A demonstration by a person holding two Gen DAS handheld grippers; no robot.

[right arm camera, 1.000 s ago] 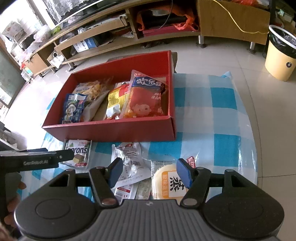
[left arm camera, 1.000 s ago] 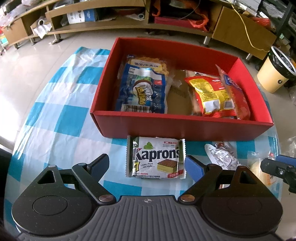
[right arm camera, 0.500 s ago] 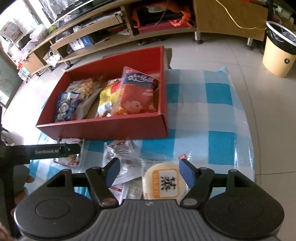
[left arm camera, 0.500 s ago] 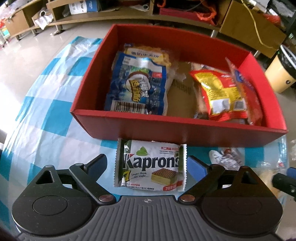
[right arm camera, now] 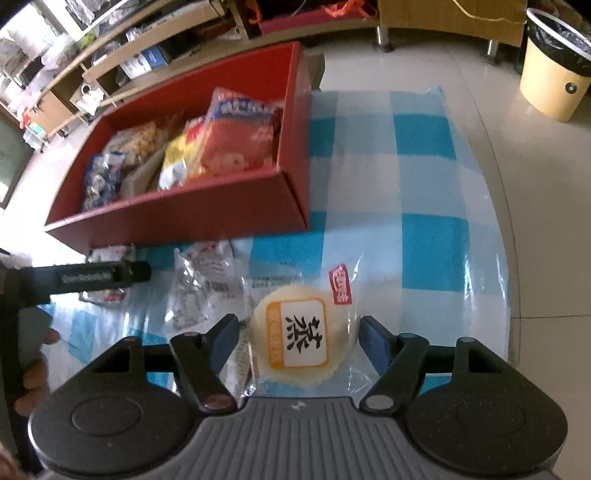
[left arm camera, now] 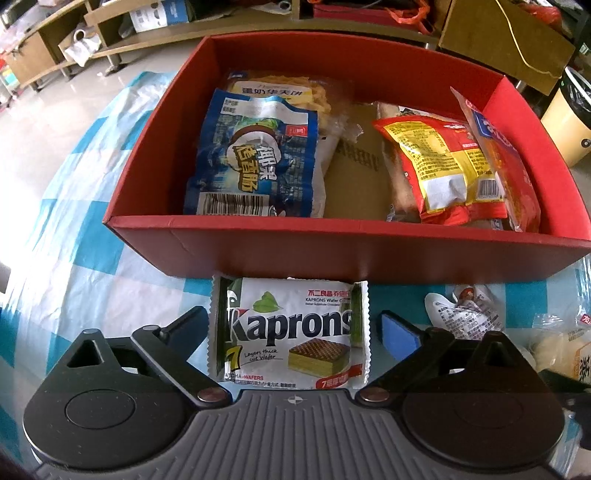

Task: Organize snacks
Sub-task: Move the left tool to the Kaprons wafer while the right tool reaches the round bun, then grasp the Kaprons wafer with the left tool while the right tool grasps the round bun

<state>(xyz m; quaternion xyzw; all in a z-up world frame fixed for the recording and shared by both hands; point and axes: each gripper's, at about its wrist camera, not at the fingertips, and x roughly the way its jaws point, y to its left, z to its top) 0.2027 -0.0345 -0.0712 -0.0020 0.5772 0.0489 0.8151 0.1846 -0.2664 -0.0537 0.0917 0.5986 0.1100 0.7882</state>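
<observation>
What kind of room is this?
Probably a home living room: a long low wooden cabinet cluttered with household things, a tiled floor with a bin, and a checked cloth holding a snack box.

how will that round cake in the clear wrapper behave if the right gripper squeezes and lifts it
The round cake looks pale and soft, so it will probably dent under a firm squeeze. Its clear wrapper is loose and glossy, so the right gripper pads may slip on film first. It seems light and lies flat, unlikely to roll.
</observation>
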